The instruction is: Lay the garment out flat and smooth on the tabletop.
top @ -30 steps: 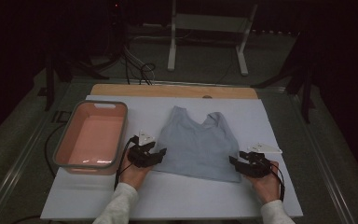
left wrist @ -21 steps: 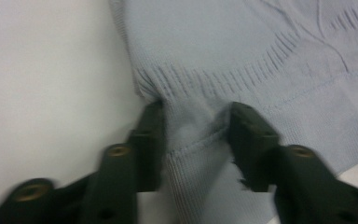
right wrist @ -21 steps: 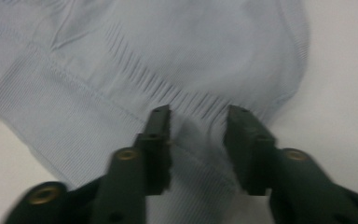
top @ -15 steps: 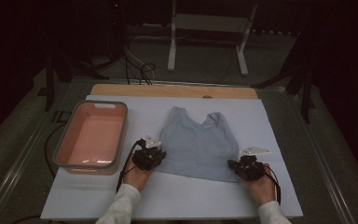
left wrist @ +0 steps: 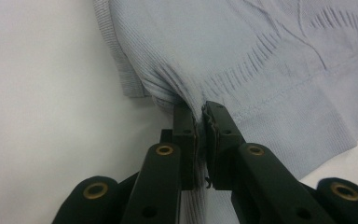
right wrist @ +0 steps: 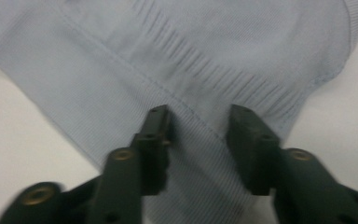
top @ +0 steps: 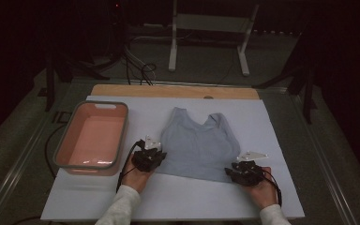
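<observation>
The left gripper (left wrist: pixel 200 116) pinches the top's (top: pixel 197 143) hem, the right gripper (right wrist: pixel 198 126) has just been opening and straddles it unpinched — lifting or folding remains.

I see the pale blue ribbed tank top (top: pixel 197 145) lying flat, straps pointing away from me, just right of the pink tub (top: pixel 93 138) and not touching it. On the hem corner nearer the tub the knit is bunched into a small raised fold (left wrist: pixel 186 95); the opposite hem corner (right wrist: pixel 200 140) lies smooth.
</observation>
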The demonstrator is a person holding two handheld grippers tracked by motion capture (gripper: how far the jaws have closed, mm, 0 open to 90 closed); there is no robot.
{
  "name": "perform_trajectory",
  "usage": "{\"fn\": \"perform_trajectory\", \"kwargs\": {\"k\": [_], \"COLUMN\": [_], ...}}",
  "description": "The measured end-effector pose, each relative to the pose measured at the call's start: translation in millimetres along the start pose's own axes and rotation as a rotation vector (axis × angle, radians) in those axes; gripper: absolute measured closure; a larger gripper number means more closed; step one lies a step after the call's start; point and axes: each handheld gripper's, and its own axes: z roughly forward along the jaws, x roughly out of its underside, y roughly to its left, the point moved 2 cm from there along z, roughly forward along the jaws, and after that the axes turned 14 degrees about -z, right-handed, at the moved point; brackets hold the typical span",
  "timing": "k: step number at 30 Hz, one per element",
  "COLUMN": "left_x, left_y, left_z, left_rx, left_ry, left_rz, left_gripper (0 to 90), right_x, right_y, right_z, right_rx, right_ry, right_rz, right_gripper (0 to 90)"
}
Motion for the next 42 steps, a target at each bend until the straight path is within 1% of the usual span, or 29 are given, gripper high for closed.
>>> {"fn": "perform_trajectory", "kwargs": {"k": [1, 2, 3, 6, 7, 10, 12, 15, 18, 20, 22, 23, 24, 25, 26, 29, 30, 32, 33, 35, 36, 38, 39, 40, 42], "left_x": [0.0, -0.2, -0.3, -0.5, -0.2, 1.3, 3.0, 6.5, 10.9, 13.2, 14.5, 14.5, 15.4, 15.4, 16.3, 17.0, 17.1, 17.3, 17.3, 17.2, 17.1, 17.2, 17.3, 17.4, 17.7], "left_y": [0.0, -0.1, -0.2, -0.5, -1.2, -1.0, -0.1, 1.9, 3.4, 4.2, 5.1, 5.1, 5.3, 5.3, 4.8, 4.0, 3.6, 2.5, 2.3, 2.2, 2.2, 2.0, 1.9, 1.6, 1.4], "left_z": [-0.4, -0.9, -1.1, -2.8, -6.0, -9.1, -10.4, -11.5, -12.6, -13.5, -14.8, -14.8, -15.5, -15.5, -16.6, -17.7, -17.8, -17.8, -17.9, -18.1, -18.2, -18.5, -18.9, -19.1, -19.6], "left_rx": [0.003, 0.004, 0.005, 0.010, 0.020, 0.021, 0.023, 0.025, 0.025, 0.027, 0.025, 0.025, 0.031, 0.031, 0.026, 0.031, 0.030, 0.029, 0.029, 0.030, 0.030, 0.032, 0.032, 0.033, 0.035], "left_ry": [-0.002, -0.001, -0.004, -0.007, -0.015, -0.009, -0.004, 0.002, 0.016, 0.024, 0.029, 0.029, 0.030, 0.030, 0.034, 0.036, 0.036, 0.032, 0.033, 0.033, 0.032, 0.031, 0.031, 0.030, 0.028], "left_rz": [-0.001, 0.000, 0.000, 0.003, -0.001, 0.013, 0.010, 0.007, 0.005, 0.007, 0.014, 0.014, 0.014, 0.014, 0.019, 0.024, 0.025, 0.018, 0.021, 0.020, 0.022, 0.023, 0.024, 0.024, 0.024], "left_gripper": [84.6, 84.6, 84.6, 84.6, 84.6, 84.6, 84.7, 84.6, 84.6, 84.5, 84.4, 84.4, 84.3, 84.3, 84.3, 84.2, 84.2, 84.2, 84.2, 84.2, 84.2, 84.2, 84.2, 84.2, 84.3], "right_x": [-1.3, -2.1, -2.2, -2.2, -3.2, -2.2, -0.8, 1.8, 5.0, 7.3, 8.8, 8.8, 9.1, 8.8, 8.3, 7.9, 7.6, 6.3, 5.0, 2.5, 1.4, -0.5, -1.2, -1.9, -3.0], "right_y": [0.5, 0.9, 1.5, 2.7, 2.4, 2.3, 3.6, 9.1, 14.7, 17.4, 17.8, 17.8, 13.7, 11.3, 7.2, -1.4, -3.9, -5.5, -5.8, -5.5, -5.1, -4.6, -4.2, -3.7, -2.3], "right_z": [-0.2, -0.5, -0.4, -2.5, -9.6, -16.4, -20.5, -26.0, -28.4, -28.1, -28.5, -28.5, -30.5, -31.1, -31.9, -30.5, -27.3, -22.0, -18.9, -12.5, -9.9, -6.6, -6.6, -7.5, -12.1], "right_rx": [0.002, 0.002, -0.003, -0.002, 0.000, -0.009, -0.018, -0.034, -0.058, -0.081, -0.085, -0.085, -0.077, -0.066, -0.042, -0.008, 0.007, 0.018, 0.019, 0.022, 0.022, 0.025, 0.024, 0.025, 0.027], "right_ry": [0.003, 0.006, 0.007, -0.002, -0.030, -0.057, -0.071, -0.083, -0.078, -0.070, -0.071, -0.071, -0.090, -0.102, -0.113, -0.120, -0.107, -0.094, -0.085, -0.067, -0.057, -0.043, -0.039, -0.041, -0.048], "right_rz": [-0.004, -0.010, -0.012, -0.022, -0.016, -0.013, -0.017, -0.024, -0.042, -0.051, -0.052, -0.052, -0.027, -0.016, 0.015, 0.072, 0.093, 0.111, 0.118, 0.114, 0.115, 0.107, 0.104, 0.103, 0.088], "right_gripper": [74.9, 80.5, 83.7, 85.1, 85.2, 85.2, 85.2, 85.1, 84.5, 83.2, 77.3, 77.3, 68.6, 63.9, 60.5, 53.5, 53.4, 53.6, 54.6, 57.7, 62.6, 78.2, 83.5, 86.4, 87.9]}}
